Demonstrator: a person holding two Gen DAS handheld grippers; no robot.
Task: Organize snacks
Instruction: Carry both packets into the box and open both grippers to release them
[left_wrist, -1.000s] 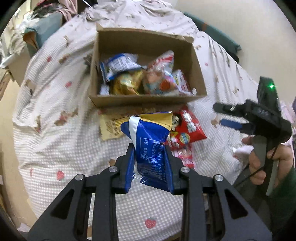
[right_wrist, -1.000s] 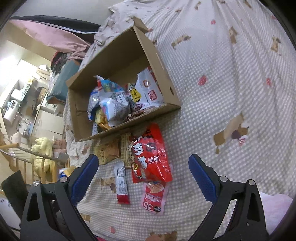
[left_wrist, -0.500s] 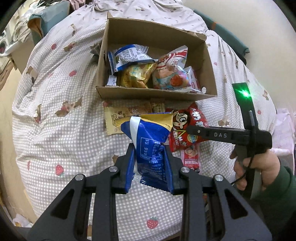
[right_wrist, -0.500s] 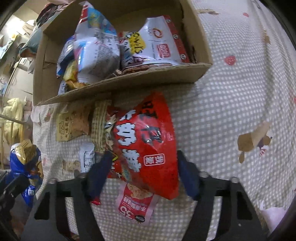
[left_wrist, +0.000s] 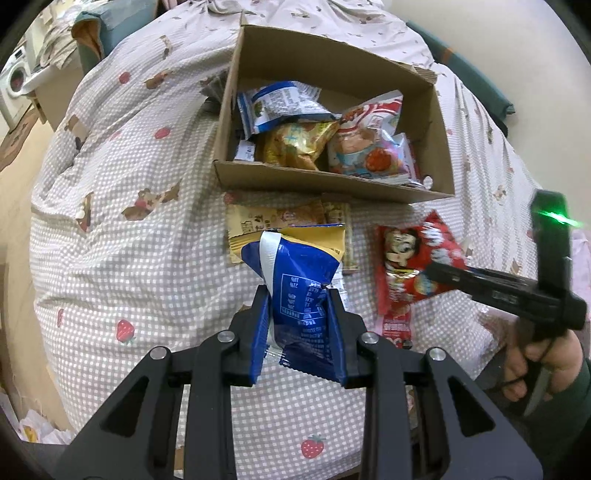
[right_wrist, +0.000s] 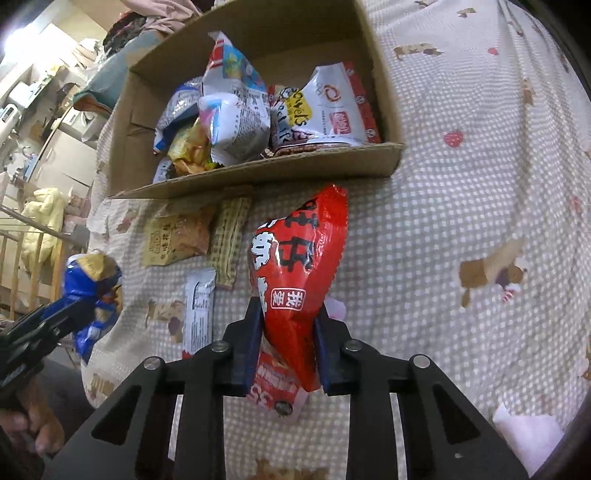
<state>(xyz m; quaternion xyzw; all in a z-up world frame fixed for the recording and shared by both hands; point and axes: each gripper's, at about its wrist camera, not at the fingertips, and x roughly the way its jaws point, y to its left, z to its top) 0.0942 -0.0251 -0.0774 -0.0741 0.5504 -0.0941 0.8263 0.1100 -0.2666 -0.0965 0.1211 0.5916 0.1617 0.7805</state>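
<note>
At twelve o'clock your cardboard box (left_wrist: 332, 184) is half filled; left gripper (left_wrist: 299, 332) clenches the blue packet (left_wrist: 299, 280), right gripper (right_wrist: 288, 343) closing on the red bag (right_wrist: 299, 266); flat packets (right_wrist: 177, 240) remain at eleven.

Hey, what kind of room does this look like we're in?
Probably a bedroom in a home, or a living area. The cardboard box of snacks sits on a soft checked bedspread printed with strawberries, a washing machine stands at the far left, and clothes are piled behind.

Soft indoor light, mild glare on wrappers, fisheye bending with dark corners.
</note>
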